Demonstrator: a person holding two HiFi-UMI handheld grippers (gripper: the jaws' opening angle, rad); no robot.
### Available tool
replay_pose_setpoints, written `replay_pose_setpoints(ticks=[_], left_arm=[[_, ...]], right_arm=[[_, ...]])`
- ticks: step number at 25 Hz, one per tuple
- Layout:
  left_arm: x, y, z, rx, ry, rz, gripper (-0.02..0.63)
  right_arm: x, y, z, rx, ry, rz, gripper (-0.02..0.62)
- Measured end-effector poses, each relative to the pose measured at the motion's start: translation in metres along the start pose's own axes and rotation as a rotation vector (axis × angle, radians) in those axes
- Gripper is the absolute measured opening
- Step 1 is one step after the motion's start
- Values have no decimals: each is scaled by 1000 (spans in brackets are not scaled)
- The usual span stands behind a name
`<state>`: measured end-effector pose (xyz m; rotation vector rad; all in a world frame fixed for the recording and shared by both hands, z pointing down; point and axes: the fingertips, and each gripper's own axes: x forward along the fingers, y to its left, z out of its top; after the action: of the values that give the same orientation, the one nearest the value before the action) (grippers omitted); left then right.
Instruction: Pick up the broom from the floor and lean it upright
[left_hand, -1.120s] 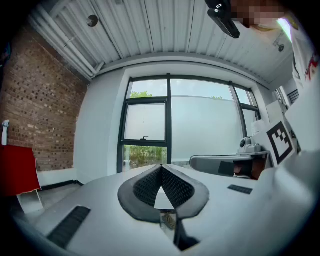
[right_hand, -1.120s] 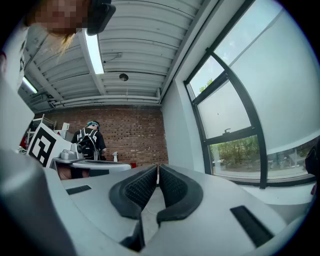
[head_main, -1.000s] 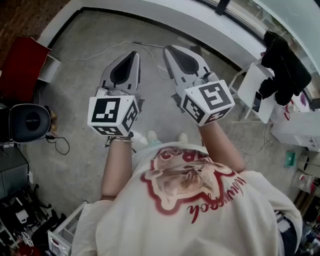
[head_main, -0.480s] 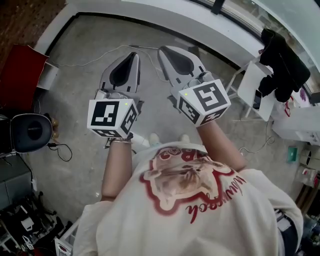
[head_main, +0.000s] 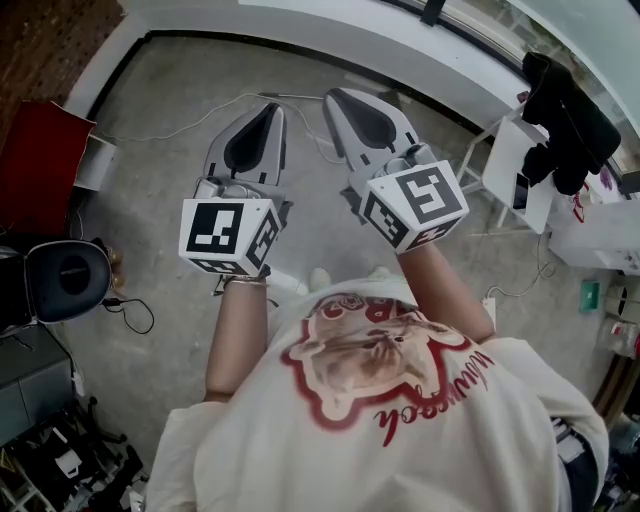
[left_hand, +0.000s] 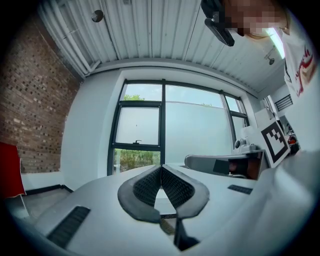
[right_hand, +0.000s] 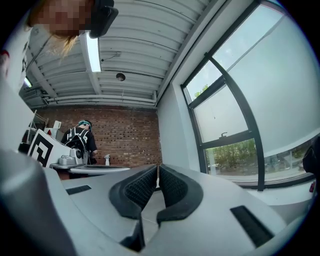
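No broom shows in any view. I hold both grippers out level in front of the chest, side by side over the grey concrete floor (head_main: 160, 200). The left gripper (head_main: 271, 108) is shut with nothing between its black pads (left_hand: 150, 186). The right gripper (head_main: 334, 97) is shut and empty too, its pads (right_hand: 170, 187) meeting at the tip. In the left gripper view the jaws point at a tall window (left_hand: 162, 125). The right gripper view looks along the same window wall toward a brick wall (right_hand: 125, 137).
A white cable (head_main: 200, 108) lies on the floor before the white wall base (head_main: 400, 50). At left stand a red object (head_main: 40, 150) and a black round seat (head_main: 65, 280). A white stand with a black garment (head_main: 565, 120) is at right. A person (right_hand: 82, 137) stands by the brick wall.
The seat, red object and cable at left have slid down the head view while the grippers keep the same pose in front of me. Both stay shut.
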<state>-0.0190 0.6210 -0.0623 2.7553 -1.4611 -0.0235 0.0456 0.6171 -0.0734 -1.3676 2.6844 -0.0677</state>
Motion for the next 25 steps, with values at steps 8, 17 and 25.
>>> replay_pose_setpoints(ticks=[8, 17, 25], left_arm=[[-8, 33, -7, -17, -6, -26, 21], [38, 61, -11, 24, -7, -17, 21], [136, 161, -28, 21, -2, 80, 21]], right_arm=[[9, 20, -14, -6, 10, -37, 32], [57, -20, -9, -11, -40, -32, 32], [188, -82, -43, -4, -12, 52, 32]])
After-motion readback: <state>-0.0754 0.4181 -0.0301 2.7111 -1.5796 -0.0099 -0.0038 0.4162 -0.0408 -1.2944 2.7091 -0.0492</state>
